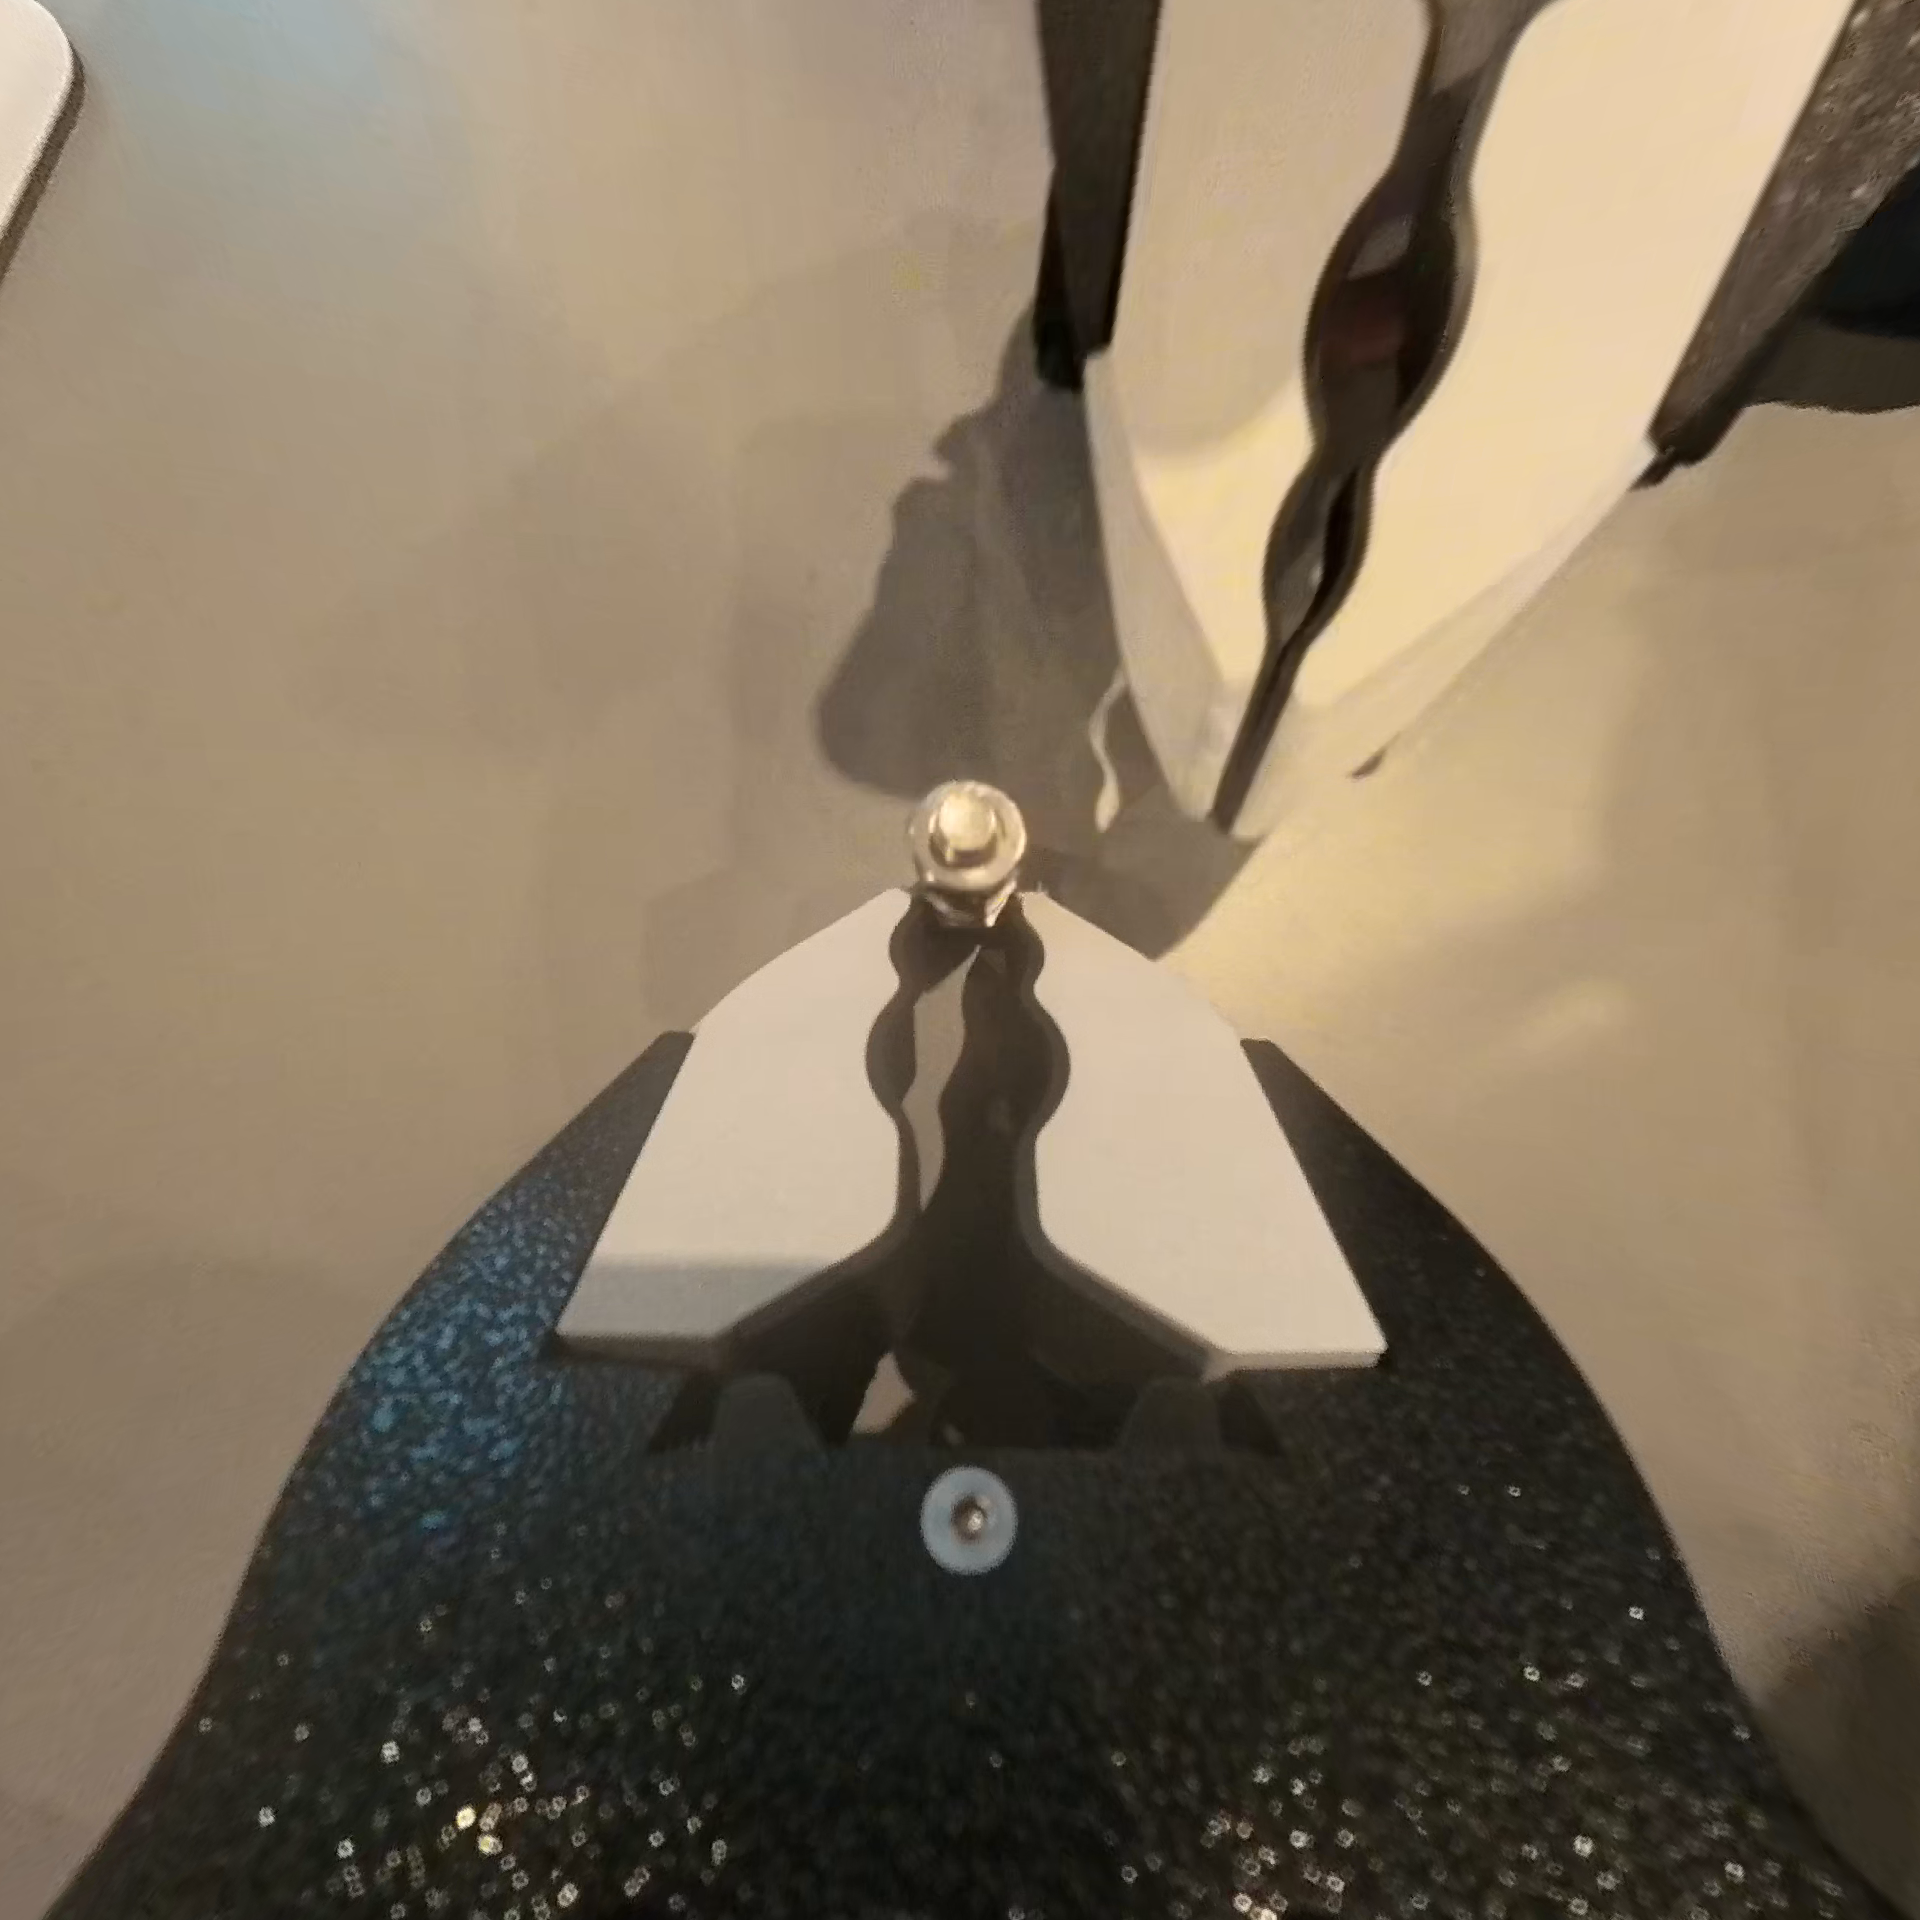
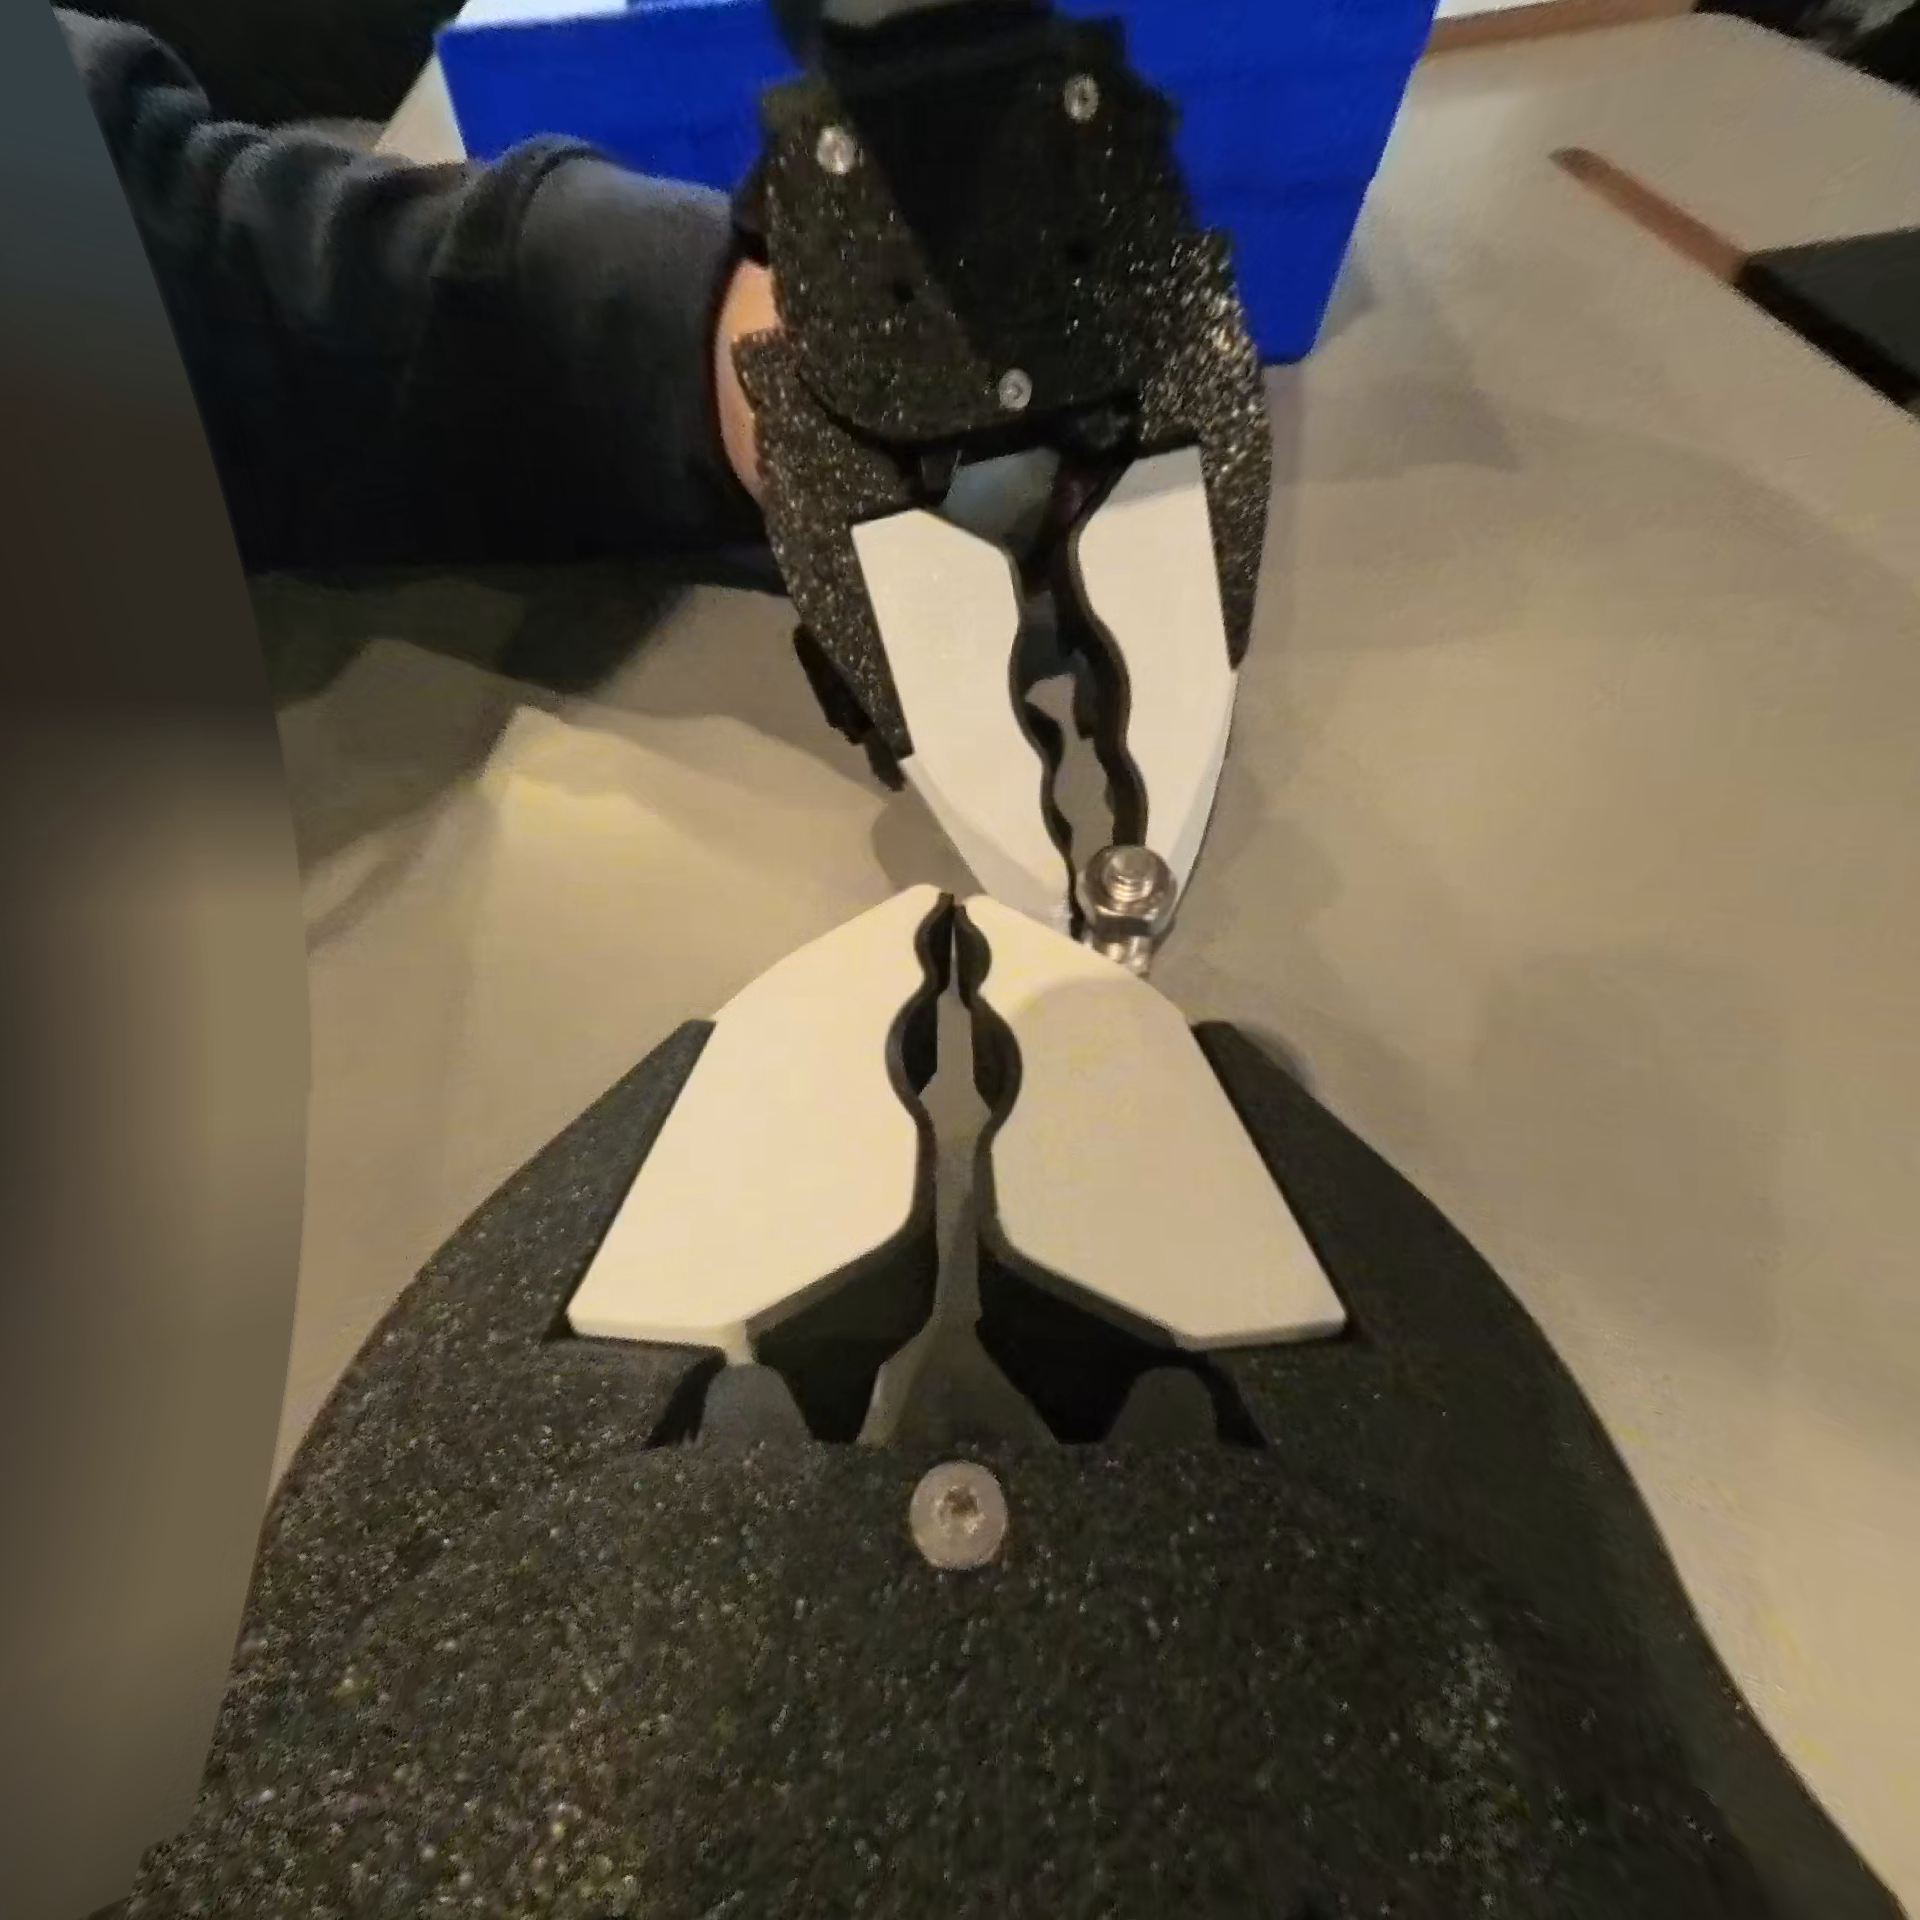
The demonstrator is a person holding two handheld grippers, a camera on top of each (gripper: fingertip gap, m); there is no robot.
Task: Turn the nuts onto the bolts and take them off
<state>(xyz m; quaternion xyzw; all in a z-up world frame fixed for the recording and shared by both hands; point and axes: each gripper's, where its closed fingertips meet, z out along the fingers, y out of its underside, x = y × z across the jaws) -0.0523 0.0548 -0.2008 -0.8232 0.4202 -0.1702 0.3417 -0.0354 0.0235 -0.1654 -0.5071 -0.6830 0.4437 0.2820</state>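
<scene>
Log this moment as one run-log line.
left gripper: shut on bolt | nut: on bolt | right gripper: shut, empty, beside bolt | table

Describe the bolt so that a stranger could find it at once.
On the beige table, find the two grippers that meet tip to tip. The bolt sits at the tips of the left gripper, which is shut on it. It is the only small shiny metal thing, with a nut on it.

The right gripper [image 2: 951,914] has its tips pressed together on nothing. Just beside it, the left gripper [image 2: 1117,894] pinches a bolt [image 2: 1120,940] carrying a nut [image 2: 1127,902].
</scene>
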